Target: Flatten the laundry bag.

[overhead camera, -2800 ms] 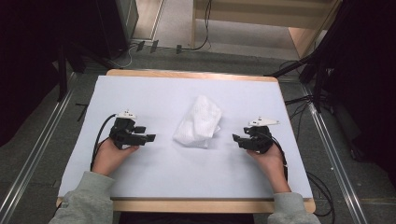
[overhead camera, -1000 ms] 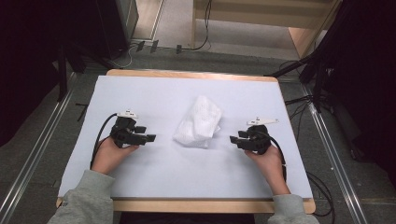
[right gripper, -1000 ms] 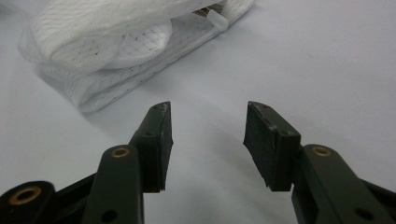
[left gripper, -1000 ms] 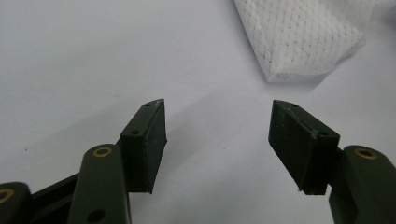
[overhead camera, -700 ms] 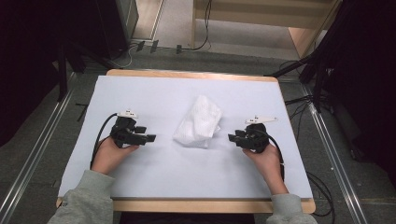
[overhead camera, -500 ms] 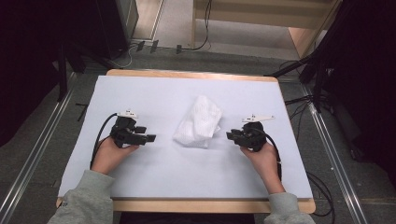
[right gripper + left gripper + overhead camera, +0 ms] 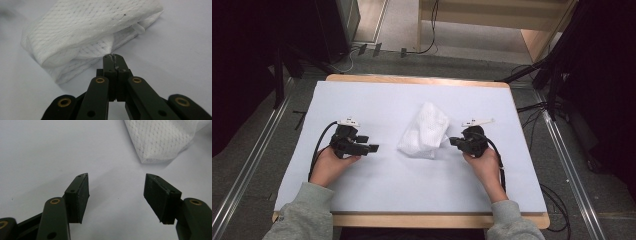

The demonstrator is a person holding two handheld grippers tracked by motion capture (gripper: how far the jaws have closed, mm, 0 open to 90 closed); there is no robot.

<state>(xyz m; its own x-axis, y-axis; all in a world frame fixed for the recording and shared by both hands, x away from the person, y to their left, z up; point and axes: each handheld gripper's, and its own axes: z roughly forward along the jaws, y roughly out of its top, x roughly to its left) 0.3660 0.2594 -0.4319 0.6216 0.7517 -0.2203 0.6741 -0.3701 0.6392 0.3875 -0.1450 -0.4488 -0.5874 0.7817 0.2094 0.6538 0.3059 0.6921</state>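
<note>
A crumpled white mesh cloth lies in the middle of the pale mat. My right gripper lies low at the cloth's right edge. Its jaws have just been closing and now stand together, and in the right gripper view a thin sliver of the cloth shows pinched at their tips. My left gripper rests on the mat to the left of the cloth, pointing at it. In the left gripper view it stands wide open with nothing between the pads, and the cloth's corner lies a little beyond them.
The mat covers a wooden table whose edge shows at front and back. Cables trail off the right side onto the floor. Dark equipment and metal rails flank the table.
My right gripper has slid left up to the cloth's edge and its jaws have come together. The left hand and the cloth have stayed put.
</note>
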